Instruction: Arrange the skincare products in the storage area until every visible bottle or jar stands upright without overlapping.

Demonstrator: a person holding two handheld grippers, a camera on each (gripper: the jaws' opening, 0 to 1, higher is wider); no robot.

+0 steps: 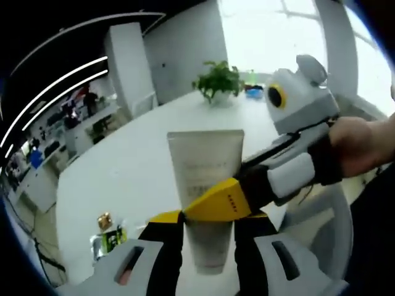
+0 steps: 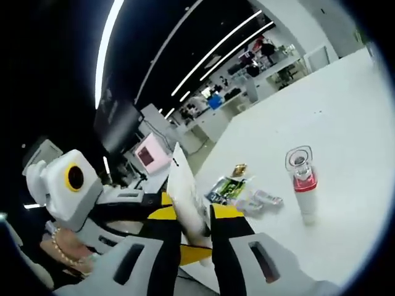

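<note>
Right now the white squeeze tube [image 1: 205,179] is up off the table [image 1: 117,179], pinched by both claws at once. In left gripper view it sits dead centre, flat crimped end at 12, cap end down at 6 btwn the left gripper [image 1: 207,217] jaws, which are closed on its lower body; the right gripper [image 1: 217,202] comes in from 3 w/ a yellow tip across the tube's middle. In right gripper view the tube [image 2: 185,197] shows edge-on, thin, leaning toward 11, w/ the right gripper [image 2: 196,223] jaws clamped on it. Handling, my guess: light, soft plastic, walls will buckle if squeezed hard, smooth so it may slide; safest hold prob near the stiffer cap end, and it likely needs to stand on the cap. Around: red-banded bottle w/ clear cap [image 2: 302,179] upright at 3, green sachets [image 2: 229,186] and a small gold item [image 2: 239,169] lying flat at 1; potted plant [image 1: 217,81] far at 12. Sachets look like the clutter most likely to crowd any set-down spot.
</note>
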